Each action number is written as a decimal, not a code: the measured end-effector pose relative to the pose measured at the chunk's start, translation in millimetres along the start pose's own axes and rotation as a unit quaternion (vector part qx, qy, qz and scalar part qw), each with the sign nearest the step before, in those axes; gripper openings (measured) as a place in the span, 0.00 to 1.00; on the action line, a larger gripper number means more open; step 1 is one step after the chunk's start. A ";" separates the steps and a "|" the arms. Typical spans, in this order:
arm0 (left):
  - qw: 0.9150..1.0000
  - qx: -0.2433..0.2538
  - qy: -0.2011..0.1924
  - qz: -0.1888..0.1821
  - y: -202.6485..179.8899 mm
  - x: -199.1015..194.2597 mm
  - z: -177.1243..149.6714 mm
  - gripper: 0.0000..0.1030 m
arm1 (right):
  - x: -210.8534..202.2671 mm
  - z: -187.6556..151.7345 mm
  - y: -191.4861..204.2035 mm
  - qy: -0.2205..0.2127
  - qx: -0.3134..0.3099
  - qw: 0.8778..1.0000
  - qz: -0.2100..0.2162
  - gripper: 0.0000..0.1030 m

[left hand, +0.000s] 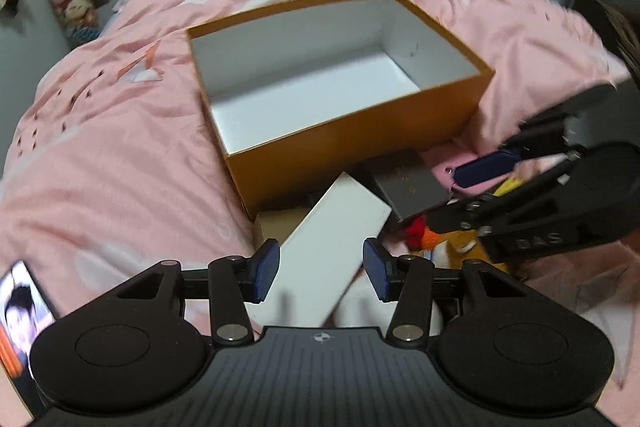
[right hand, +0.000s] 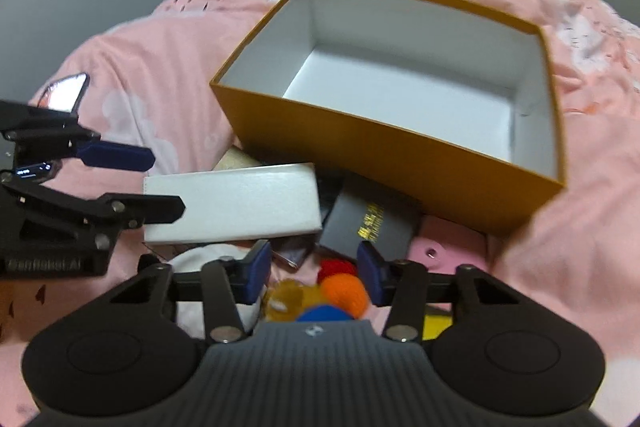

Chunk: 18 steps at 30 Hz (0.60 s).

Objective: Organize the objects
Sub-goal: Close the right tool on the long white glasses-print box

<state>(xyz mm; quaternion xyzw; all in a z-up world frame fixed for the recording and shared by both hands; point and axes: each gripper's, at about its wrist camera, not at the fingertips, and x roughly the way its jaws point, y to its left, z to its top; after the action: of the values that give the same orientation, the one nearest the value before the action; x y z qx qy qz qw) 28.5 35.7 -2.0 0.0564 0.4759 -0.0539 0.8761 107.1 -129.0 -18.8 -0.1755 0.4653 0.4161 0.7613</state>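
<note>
1. Pink printed bed quilt (left hand: 120, 163) lies under everything.
2. Open orange cardboard box w/ white inside (right hand: 400, 155) sits on the quilt, nothing in it.
3. Long white rectangular box (right hand: 240, 203) lies just in front of the orange box, beside a black box w/ gold print (right hand: 372, 223).
4. Orange pom-pom (right hand: 346, 293) lies nearest the camera in the right wrist view.
5. Left gripper (left hand: 320, 273): released, jaws apart over the white box, pads not touching it.
6. Right gripper (right hand: 314, 273): released, nothing gripped.

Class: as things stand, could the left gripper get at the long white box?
Probably yes. The left gripper hangs just above the white box, fingers apart either side of it, nothing lying on top.
</note>
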 end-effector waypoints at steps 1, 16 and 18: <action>1.000 0.014 0.006 -0.004 0.8 5.5 1.6 0.56 | 7.0 3.2 0.6 0.008 -0.002 1.000 0.007 0.43; 0.984 -0.029 0.149 -0.091 53.4 74.2 8.2 0.65 | 65.4 20.5 -1.4 0.068 -0.001 0.997 0.044 0.30; 0.981 -0.039 0.159 -0.105 56.0 79.8 6.3 0.68 | 70.4 21.2 -2.8 0.073 0.001 0.996 0.046 0.30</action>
<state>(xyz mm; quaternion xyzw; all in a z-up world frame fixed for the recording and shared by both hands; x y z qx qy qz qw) 85.2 86.9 -63.0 -0.0201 0.6137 -0.1177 0.7804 136.8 -83.7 -68.6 -0.1829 0.5281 0.4362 0.7052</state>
